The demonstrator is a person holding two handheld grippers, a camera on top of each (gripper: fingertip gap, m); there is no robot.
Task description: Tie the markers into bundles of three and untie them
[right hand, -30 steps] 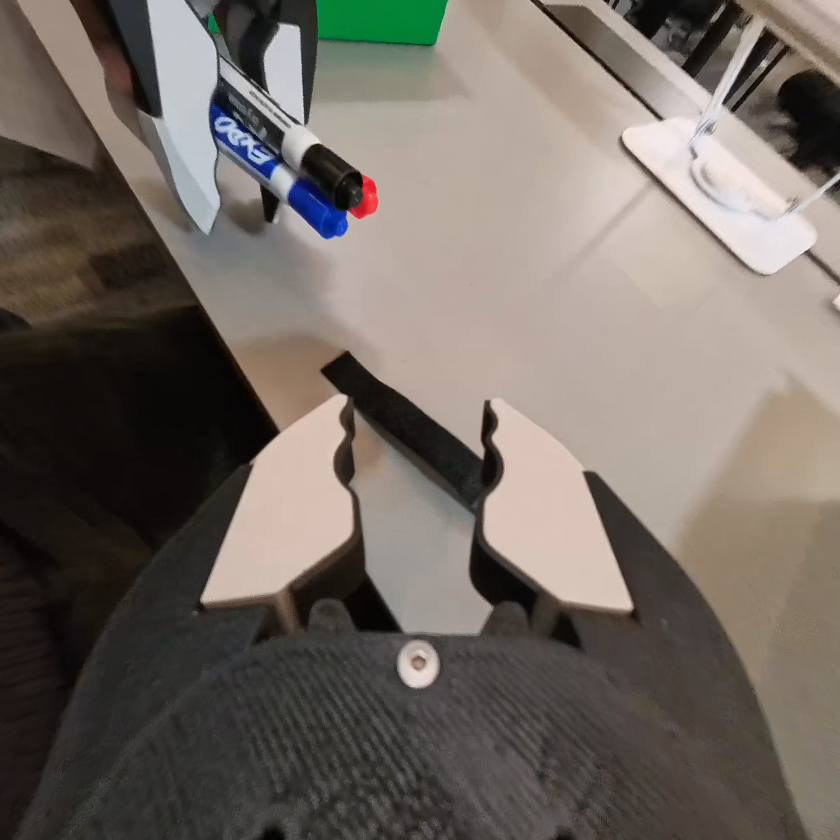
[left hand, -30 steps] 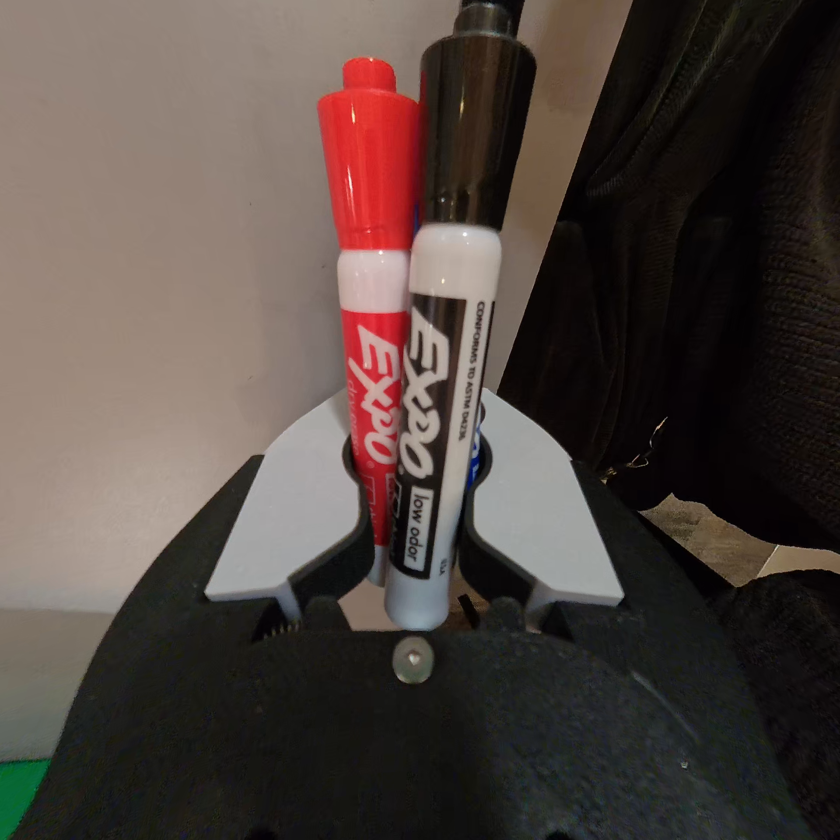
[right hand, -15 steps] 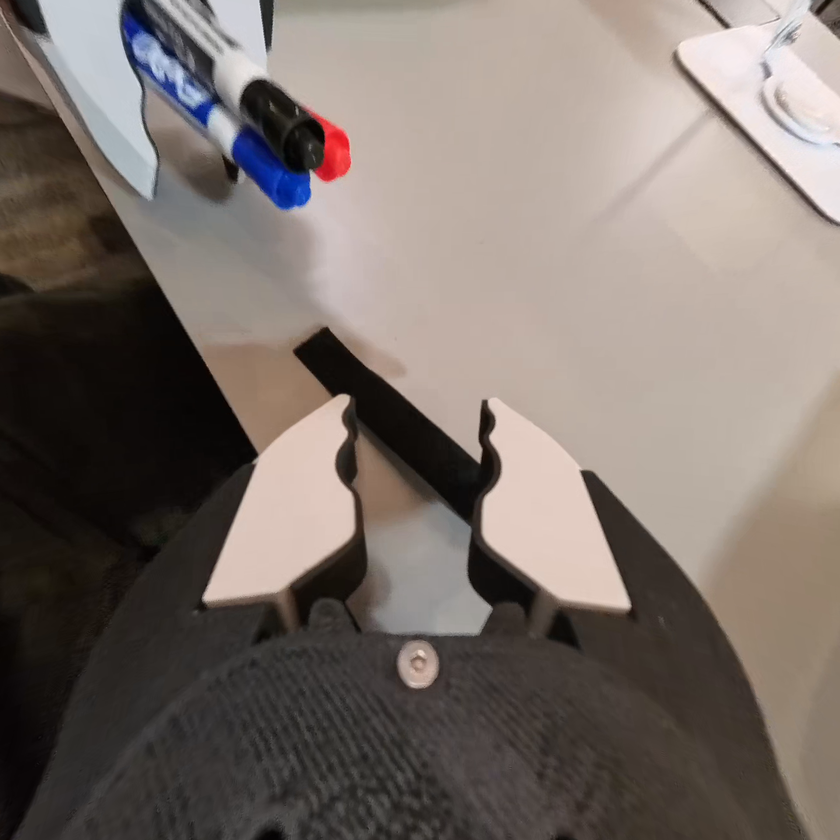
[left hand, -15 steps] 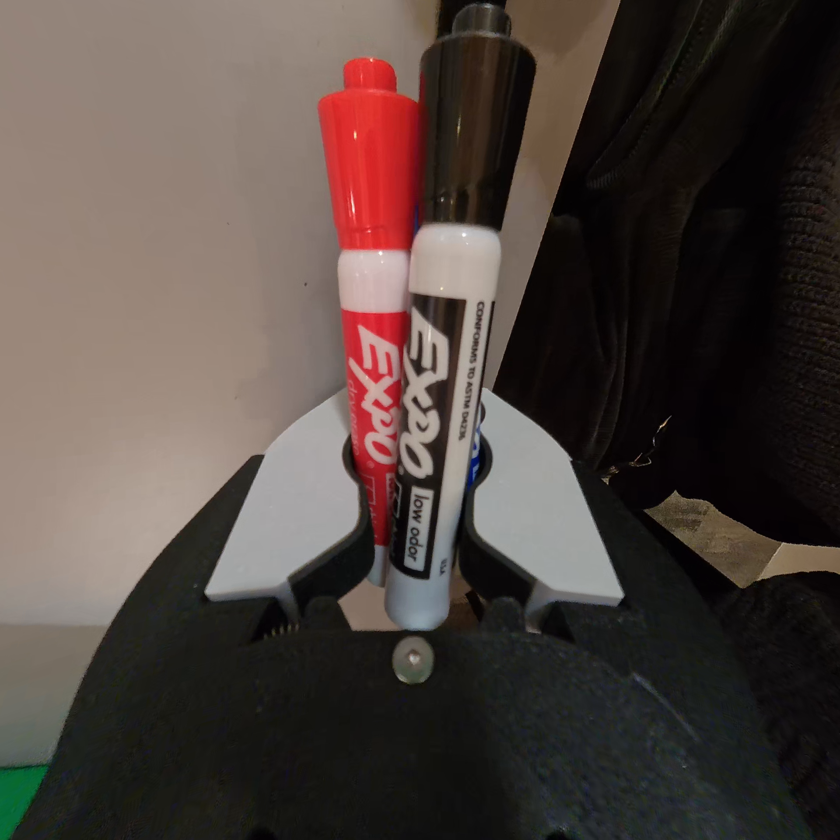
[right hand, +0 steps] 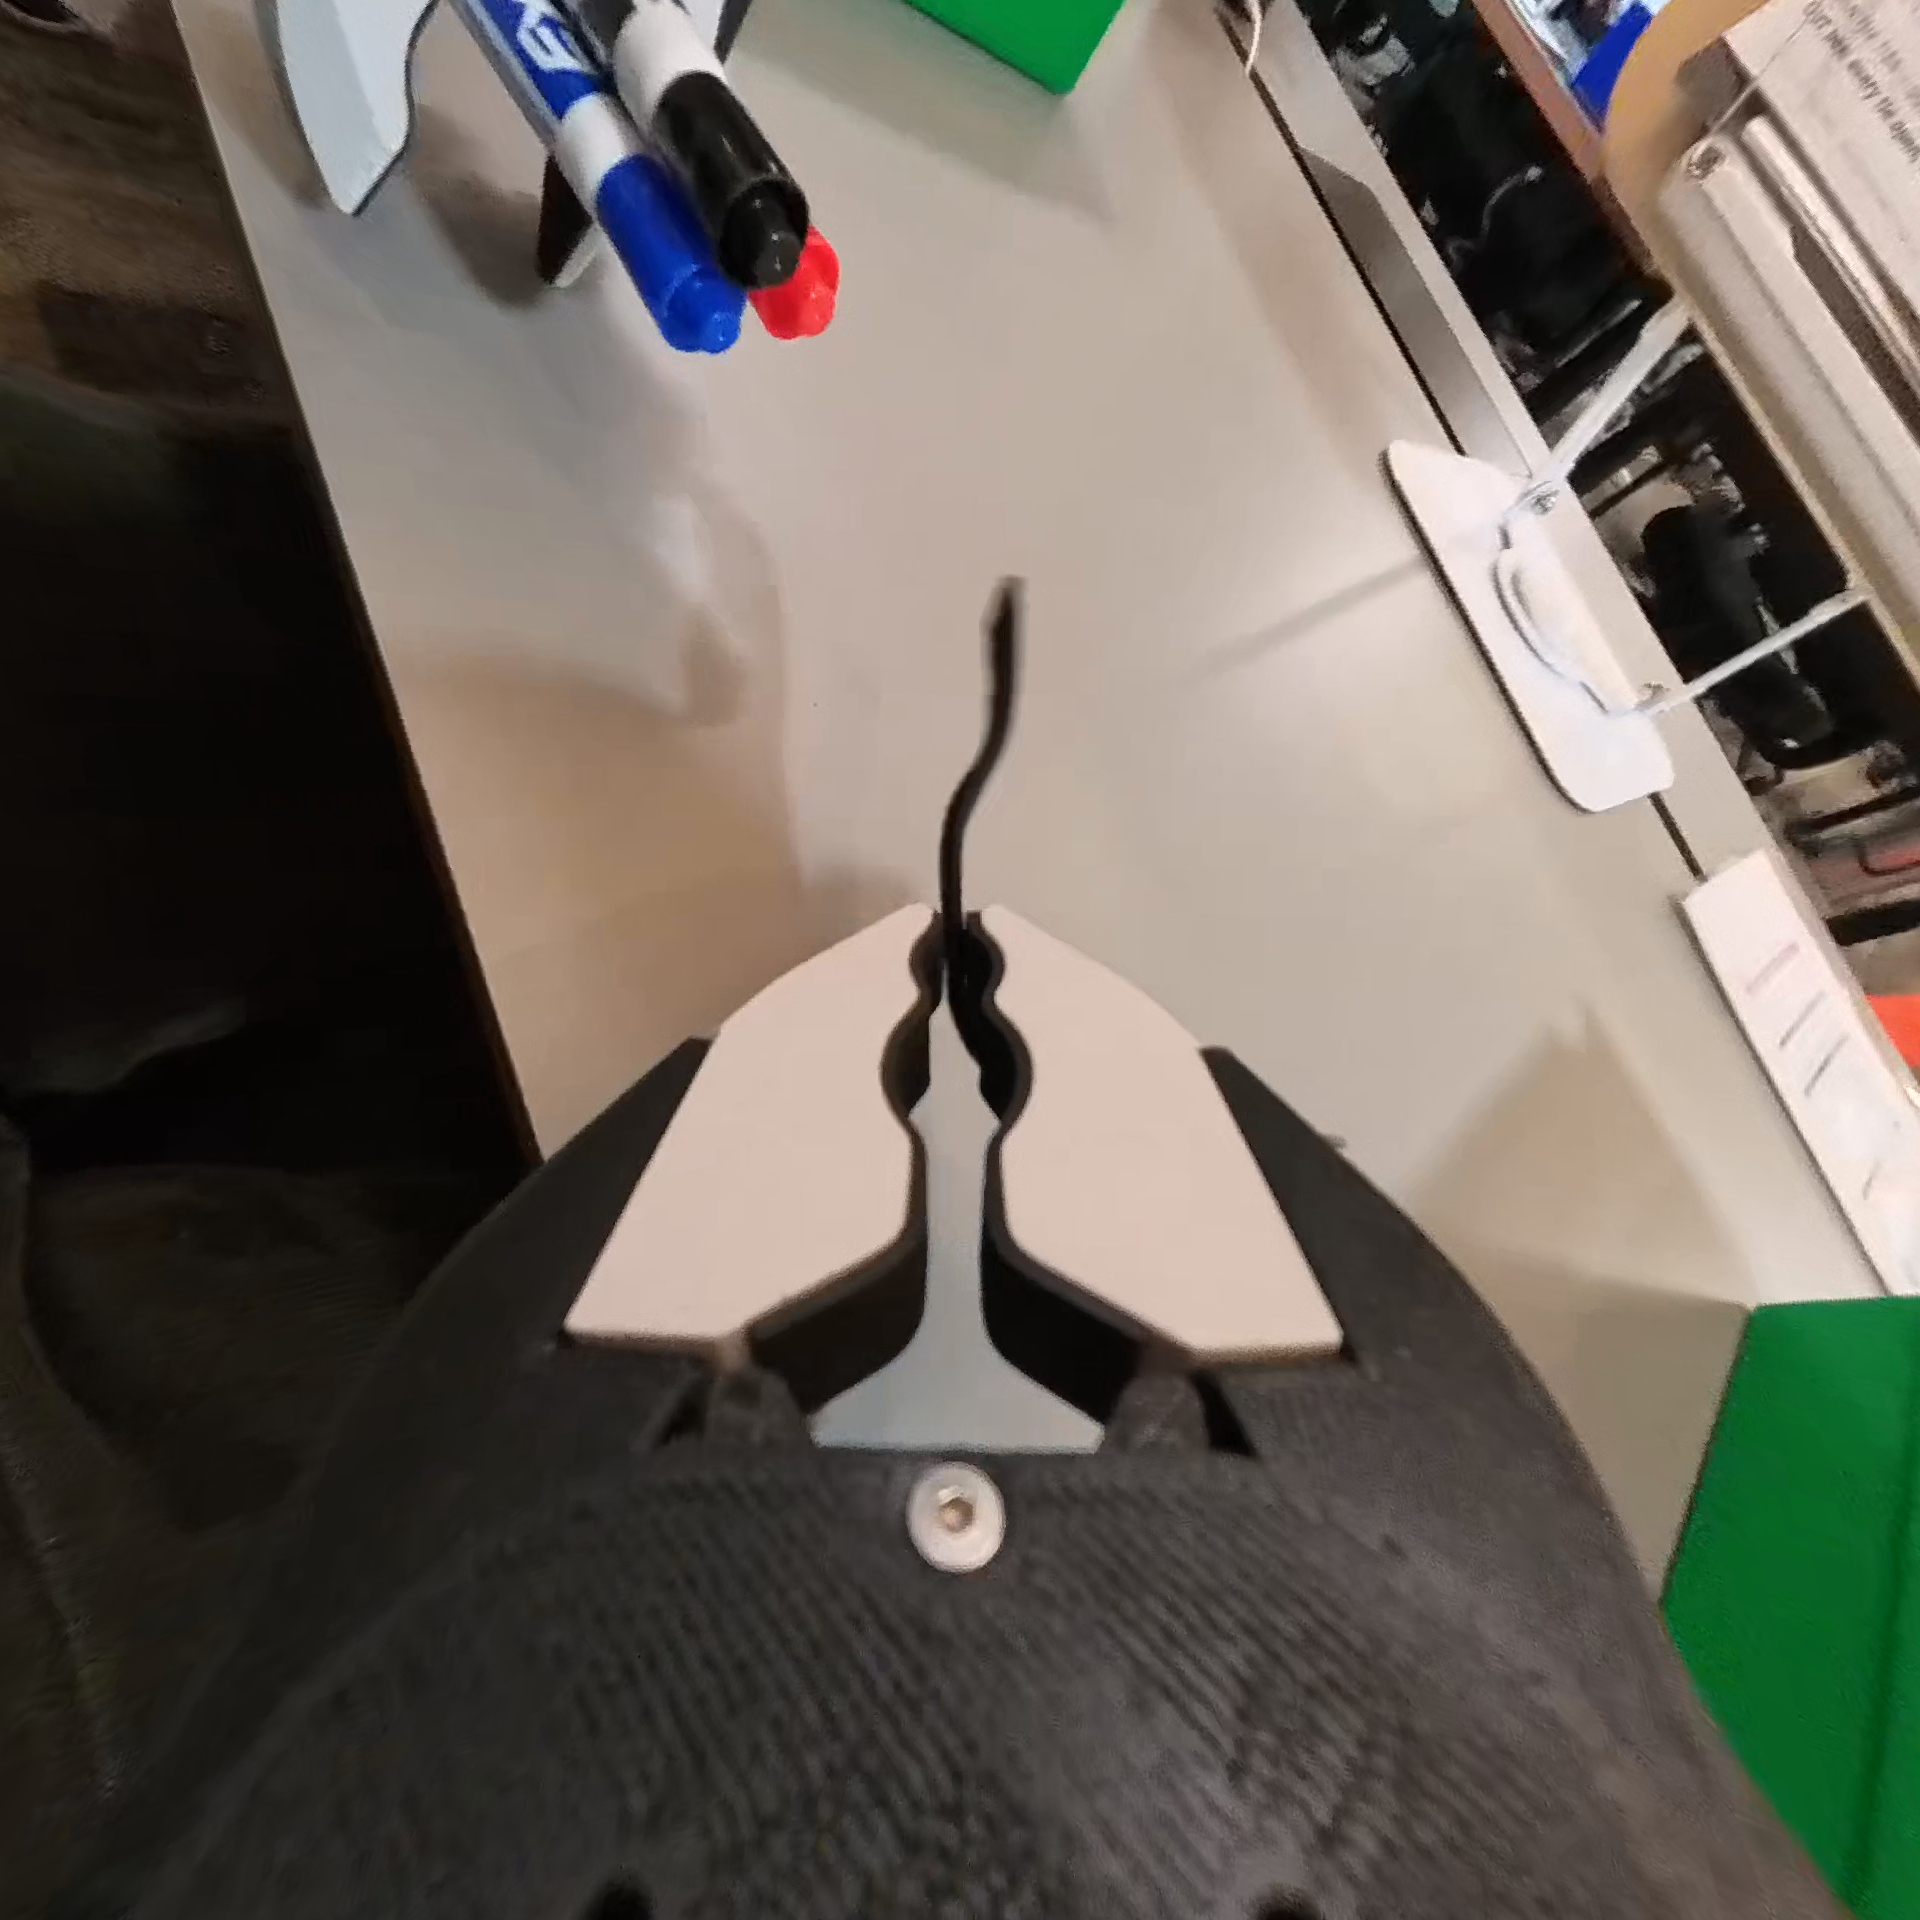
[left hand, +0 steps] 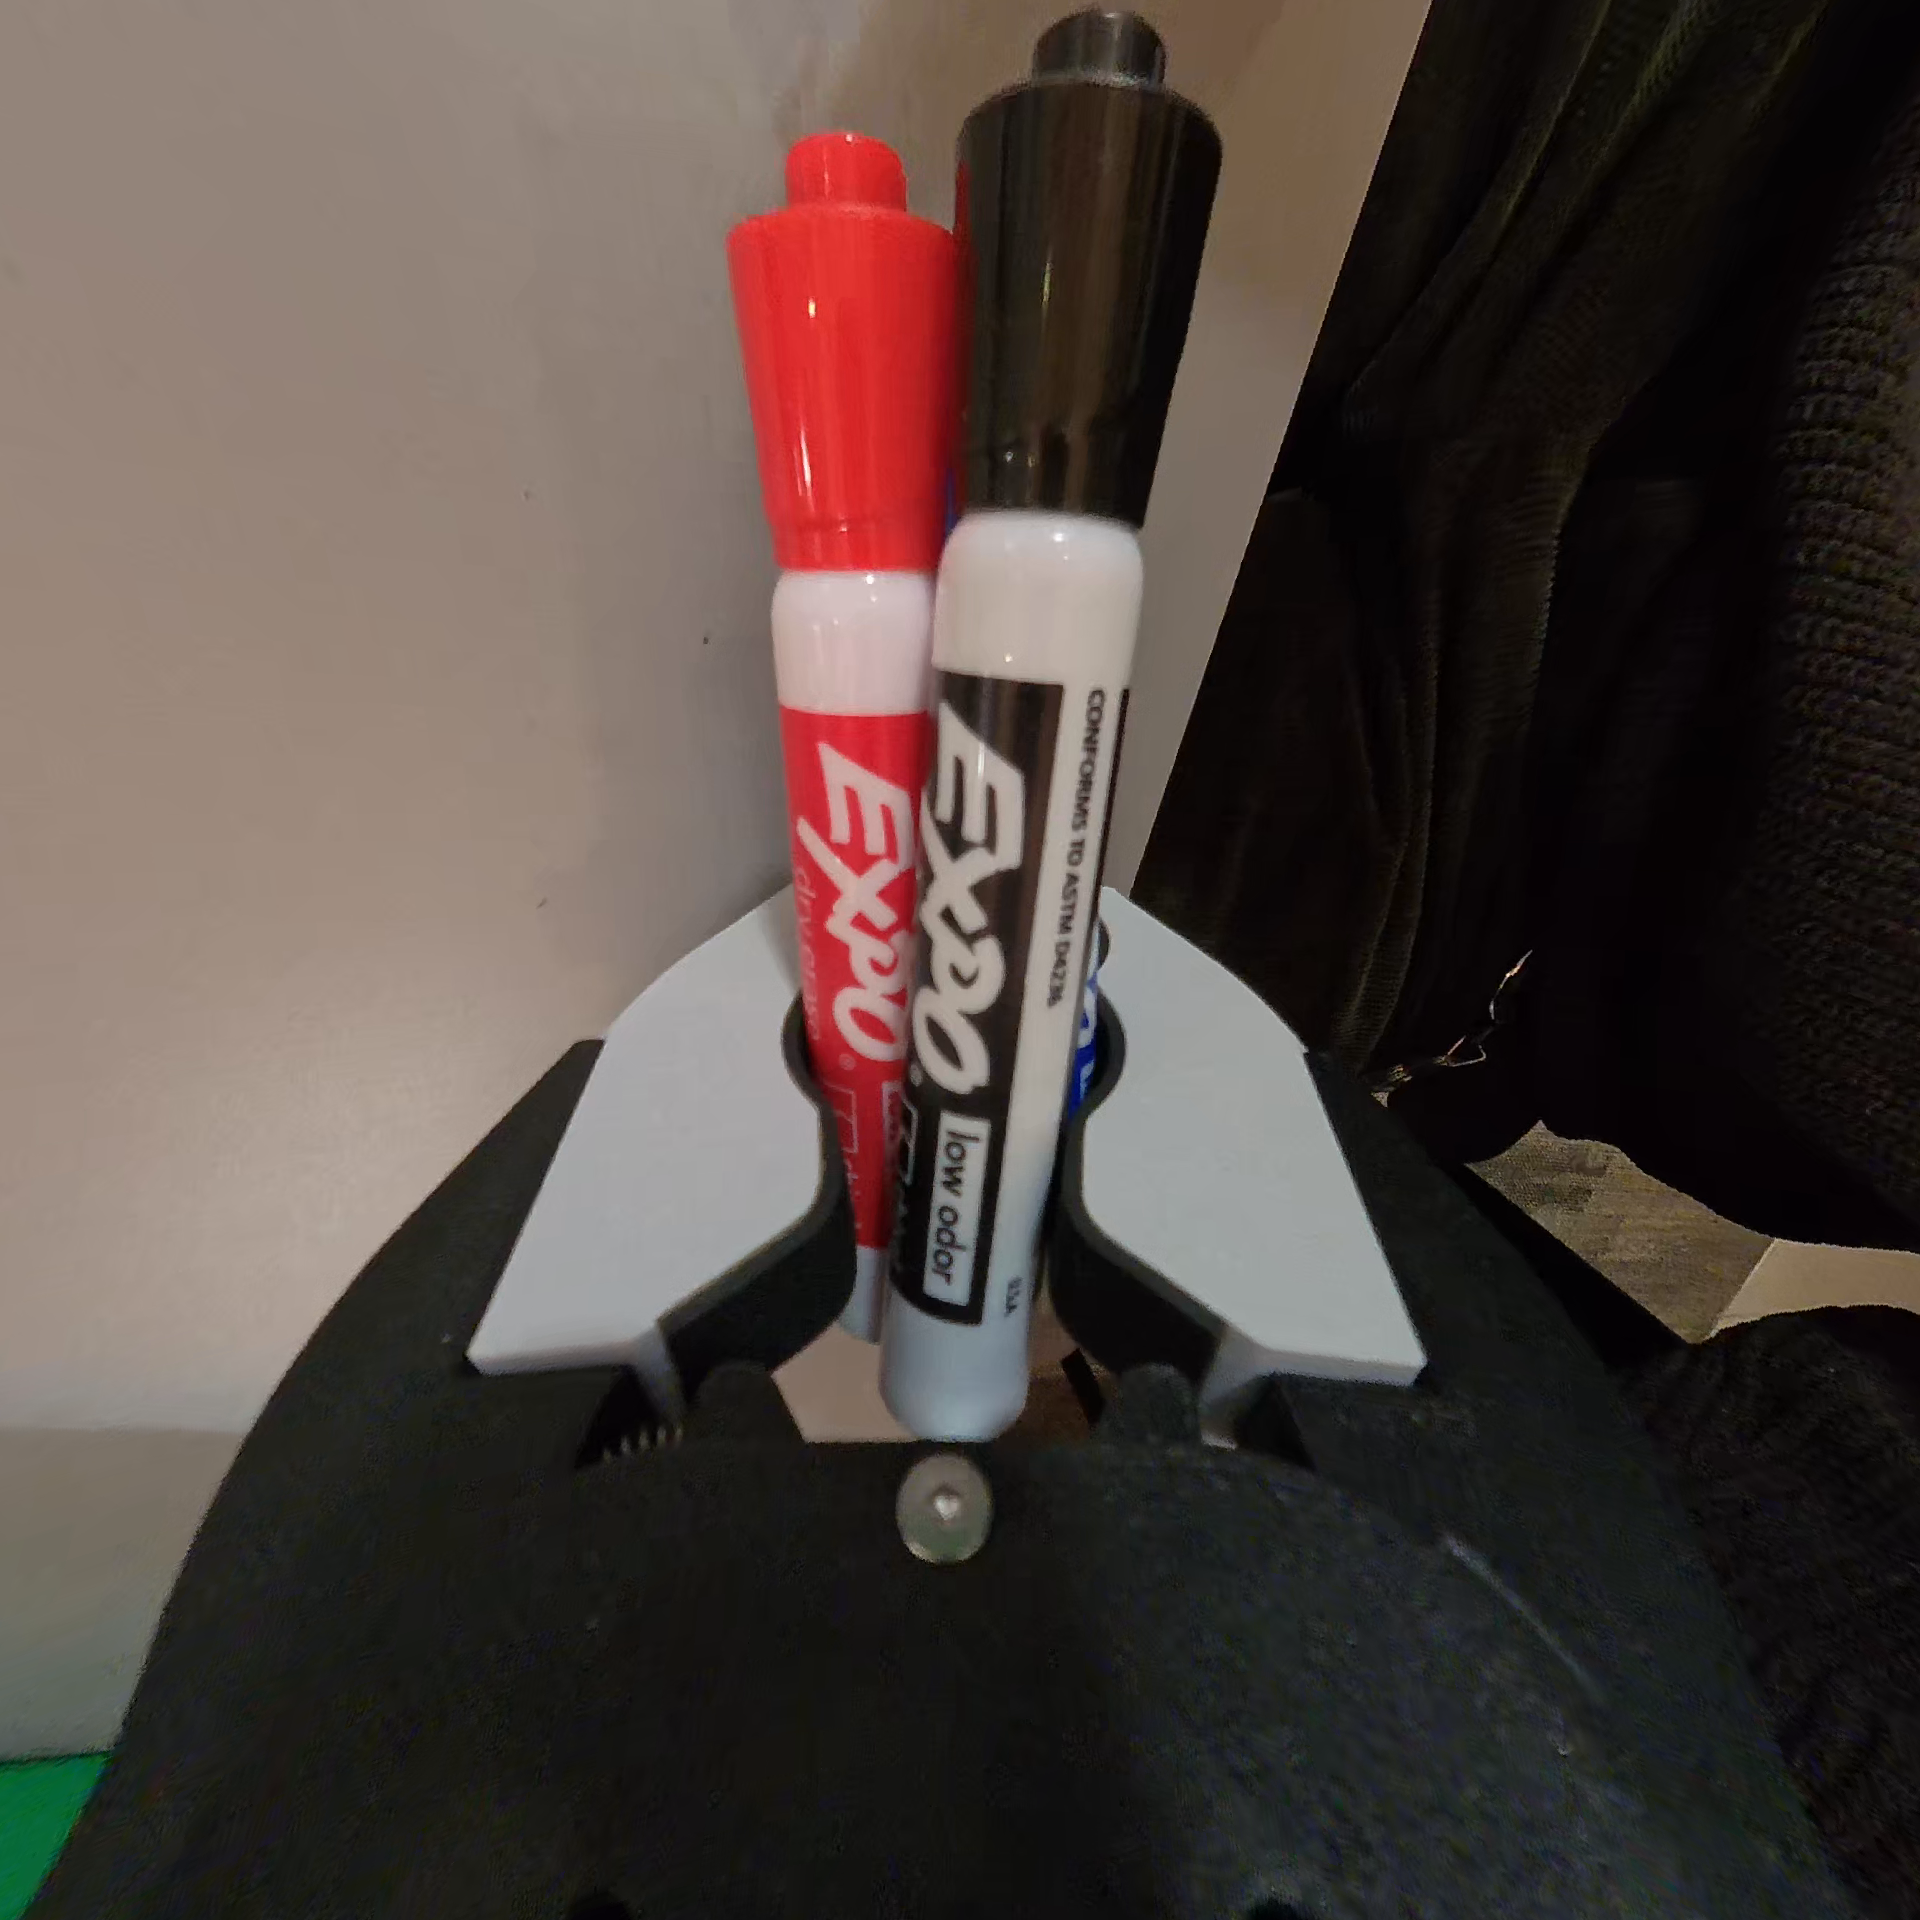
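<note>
My left hand-held gripper (left hand: 940,1091) pinches the markers (left hand: 966,727) together, my right hand-held gripper (right hand: 961,920) pinches the black strap (right hand: 982,727) just short of them, so next, I judge, comes wrapping it around their caps.

Left gripper (left hand: 951,1039) fingers clamped on markers (left hand: 935,727), right gripper (right hand: 961,920) fingers pinching strap (right hand: 982,748)

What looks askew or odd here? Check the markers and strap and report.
Little stands out. The left tongs clamp three markers unevenly: the black marker juts past the red marker, and the blue marker sits behind. No strap binds them; the black strap dangles, kinked, from the shut right tongs.
</note>
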